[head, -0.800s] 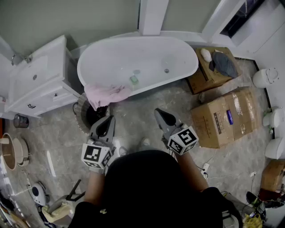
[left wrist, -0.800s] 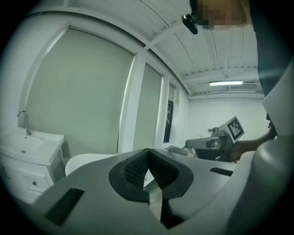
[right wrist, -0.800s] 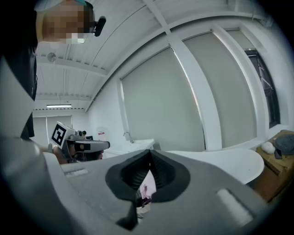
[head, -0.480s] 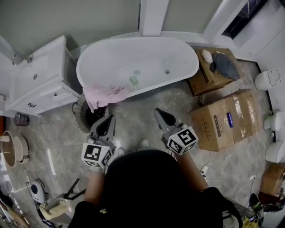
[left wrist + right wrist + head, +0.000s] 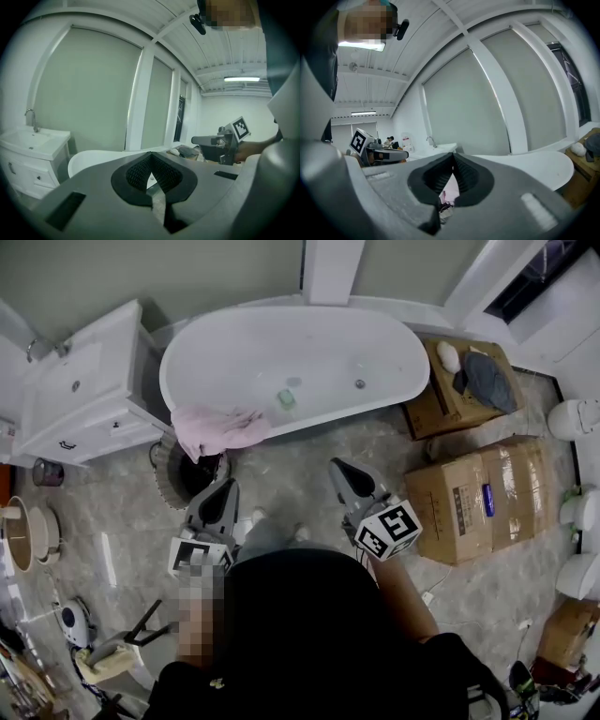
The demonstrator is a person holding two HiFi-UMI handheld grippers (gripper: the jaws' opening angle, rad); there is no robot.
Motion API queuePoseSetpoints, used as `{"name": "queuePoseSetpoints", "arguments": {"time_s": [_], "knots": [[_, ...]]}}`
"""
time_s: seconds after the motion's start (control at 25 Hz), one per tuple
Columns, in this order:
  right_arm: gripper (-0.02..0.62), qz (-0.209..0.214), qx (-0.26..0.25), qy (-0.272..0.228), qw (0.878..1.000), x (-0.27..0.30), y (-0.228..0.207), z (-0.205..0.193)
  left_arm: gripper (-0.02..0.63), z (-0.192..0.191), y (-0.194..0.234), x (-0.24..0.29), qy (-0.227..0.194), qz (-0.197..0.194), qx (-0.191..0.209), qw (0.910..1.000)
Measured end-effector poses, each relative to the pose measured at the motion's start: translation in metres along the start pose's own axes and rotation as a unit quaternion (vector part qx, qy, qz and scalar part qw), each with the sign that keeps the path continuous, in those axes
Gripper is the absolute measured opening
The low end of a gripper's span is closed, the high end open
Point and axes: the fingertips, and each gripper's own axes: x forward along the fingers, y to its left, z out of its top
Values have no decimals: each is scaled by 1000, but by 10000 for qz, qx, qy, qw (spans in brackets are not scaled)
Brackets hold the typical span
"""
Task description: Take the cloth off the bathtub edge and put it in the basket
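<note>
A pink cloth [image 5: 220, 427] hangs over the front left edge of the white bathtub [image 5: 375, 343]. Just below it on the floor stands a dark round basket [image 5: 183, 486], partly covered by the cloth. My left gripper [image 5: 228, 486] is shut and empty, its tips close to the basket's right rim. The right gripper [image 5: 337, 465] is also shut and empty, out over the floor before the tub. In the right gripper view the pink cloth [image 5: 450, 192] shows below the closed jaws. The left gripper view looks at the bathtub [image 5: 93, 159] and the right gripper [image 5: 220, 140].
A white sink cabinet [image 5: 75, 409] stands left of the tub, close beside the basket. Cardboard boxes [image 5: 478, 498] stand on the floor at the right, one with a dark cloth [image 5: 487, 381] on top. A small green object [image 5: 286, 399] lies inside the tub.
The head view has shifted slightly. Both grippers stay shut and in much the same place before the tub. The cloth still hangs on the tub edge.
</note>
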Motion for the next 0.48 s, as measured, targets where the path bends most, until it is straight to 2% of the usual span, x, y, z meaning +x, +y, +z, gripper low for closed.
{"name": "queuePoseSetpoints", "arguments": {"time_s": [0.24,0.48], "knots": [[-4,74,107,181,9998,39,-25,-7,11,-9,34,30,122,132,-269,9995],[-5,289,26,444,9986,113,-42,0,11,-2,94,69,191,245,-404,9987]]}}
